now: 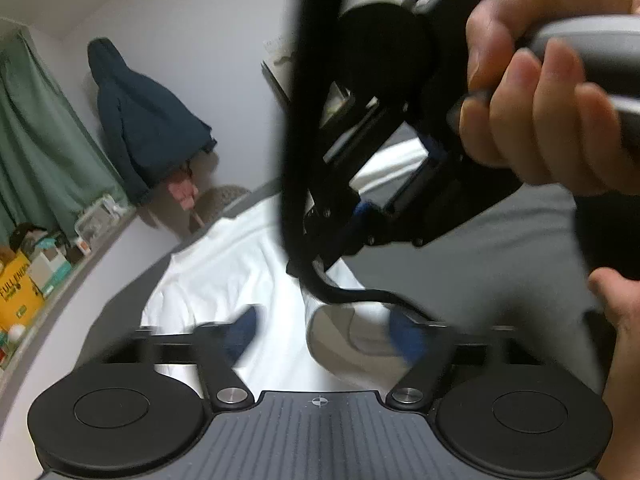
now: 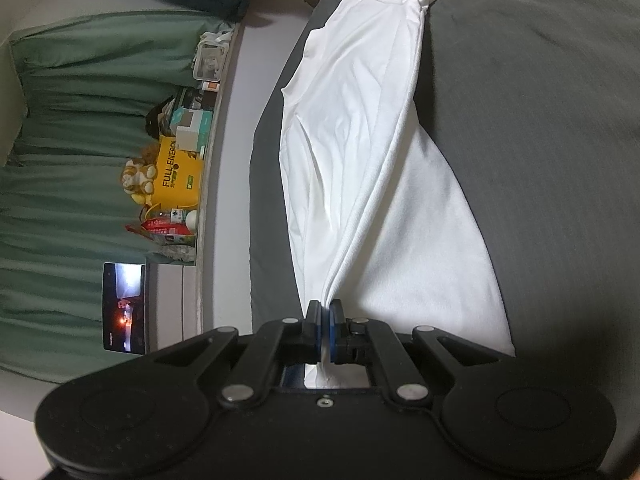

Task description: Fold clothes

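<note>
In the left wrist view, a green curtain (image 1: 36, 140) is hanging at the far left and a dark blue jacket (image 1: 148, 120) is hanging on the wall beside it. The white garment (image 1: 224, 276) is lying across the middle on the grey bed (image 1: 500, 248). The left gripper (image 1: 324, 334) is blurred at lower centre, its blue pads parted over the cloth, pinching nothing. A hand (image 1: 552, 92) is gripping the other tool at upper right.

In the right wrist view, a yellow box (image 2: 178, 174) is sitting on the left-hand ledge. The right gripper (image 2: 325, 312) is pressing together on a bunched fold of the garment at lower centre.
</note>
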Tool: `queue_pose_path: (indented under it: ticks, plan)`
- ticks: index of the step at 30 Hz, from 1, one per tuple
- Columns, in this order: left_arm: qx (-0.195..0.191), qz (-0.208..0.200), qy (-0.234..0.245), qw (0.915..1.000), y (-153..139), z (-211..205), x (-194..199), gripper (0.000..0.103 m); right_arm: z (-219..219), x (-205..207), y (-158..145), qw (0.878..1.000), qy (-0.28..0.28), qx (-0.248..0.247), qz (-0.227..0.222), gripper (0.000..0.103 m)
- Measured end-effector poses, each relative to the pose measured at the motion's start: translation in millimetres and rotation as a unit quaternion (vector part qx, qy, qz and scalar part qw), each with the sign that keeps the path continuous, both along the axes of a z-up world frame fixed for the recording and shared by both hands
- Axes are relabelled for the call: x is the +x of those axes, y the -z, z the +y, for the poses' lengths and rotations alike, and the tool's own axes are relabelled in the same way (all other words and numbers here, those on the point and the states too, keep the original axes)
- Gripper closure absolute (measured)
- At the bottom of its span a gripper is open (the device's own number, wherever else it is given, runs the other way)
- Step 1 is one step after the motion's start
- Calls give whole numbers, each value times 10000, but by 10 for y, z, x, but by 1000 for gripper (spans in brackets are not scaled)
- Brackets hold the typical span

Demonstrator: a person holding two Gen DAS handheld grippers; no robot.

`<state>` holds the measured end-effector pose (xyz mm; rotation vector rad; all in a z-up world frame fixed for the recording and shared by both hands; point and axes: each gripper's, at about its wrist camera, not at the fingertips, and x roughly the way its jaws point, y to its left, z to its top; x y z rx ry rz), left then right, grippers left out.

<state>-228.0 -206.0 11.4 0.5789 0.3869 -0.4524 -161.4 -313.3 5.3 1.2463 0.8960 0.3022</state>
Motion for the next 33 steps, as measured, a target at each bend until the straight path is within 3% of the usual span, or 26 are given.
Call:
queue_pose_path:
  ticks: [1,3,5,6,17,23,25,28,33]
  plan:
    - [17,17,3,10000,0,-4,3,58,-5,-3,9,10000,6,2,9,98]
    - [50,51,10,10000,0,-12,9,82,-15,-10,28,10000,18,4,30,98]
    - [-15,65,27,10000,-13,24,-6,95,-16,-15,42,10000,33,14,50,98]
    - [-56,71,43,9999,-22,43,-14,96,-20,-18,54,10000,34,26,60,98]
    - [-341,165,-37,9993,-167,261,-40,98,-18,-25,148,9998,59,138,124,98]
    - [-482,107,-96,9987,-199,329,-2,98,-50,-54,190,9996,86,241,85,93]
    - [-468,84,-95,9988,-193,357,-3,98,-73,-62,209,9995,150,251,98,91]
    - [-480,93,-129,9987,-206,422,20,98,-141,-87,259,9990,348,250,158,79]
    - [-643,171,-96,9977,-253,504,119,98,-316,-35,431,9954,851,329,290,78]
